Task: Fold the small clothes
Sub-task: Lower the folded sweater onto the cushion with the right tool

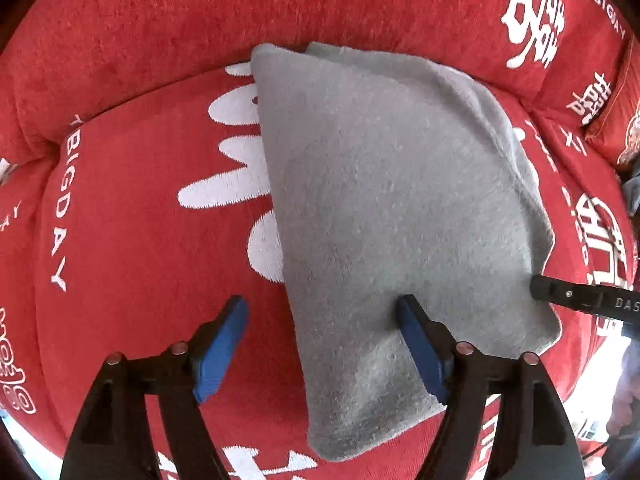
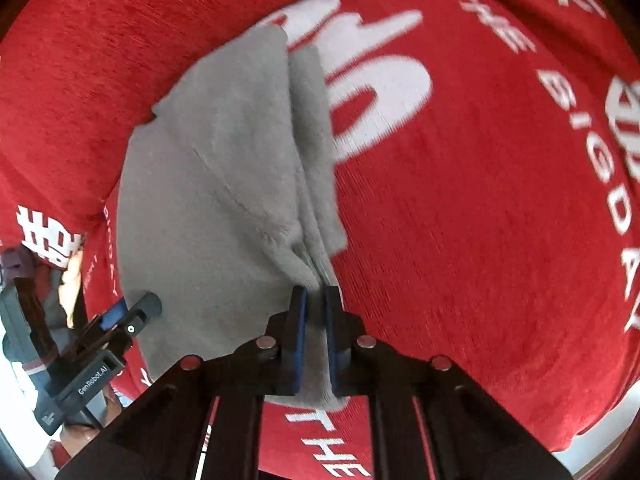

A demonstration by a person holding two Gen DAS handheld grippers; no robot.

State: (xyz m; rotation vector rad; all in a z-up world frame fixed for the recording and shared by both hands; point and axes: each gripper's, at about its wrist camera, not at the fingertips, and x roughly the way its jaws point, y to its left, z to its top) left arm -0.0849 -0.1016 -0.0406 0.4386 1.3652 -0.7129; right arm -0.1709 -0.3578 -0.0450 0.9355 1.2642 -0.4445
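A small grey fleece cloth lies folded on a red sofa seat with white lettering. My left gripper hangs open just above it: one blue pad is over the cloth's near part, the other over bare red fabric. In the right wrist view the same grey cloth runs away from my right gripper, whose blue pads are shut on a bunched edge of it. That gripper's black finger pokes in at the cloth's right edge in the left wrist view.
The red sofa back rises behind the cloth, with a red cushion at the far right. The left gripper's body and a person's hand show at the lower left of the right wrist view. Bare seat spreads to the right.
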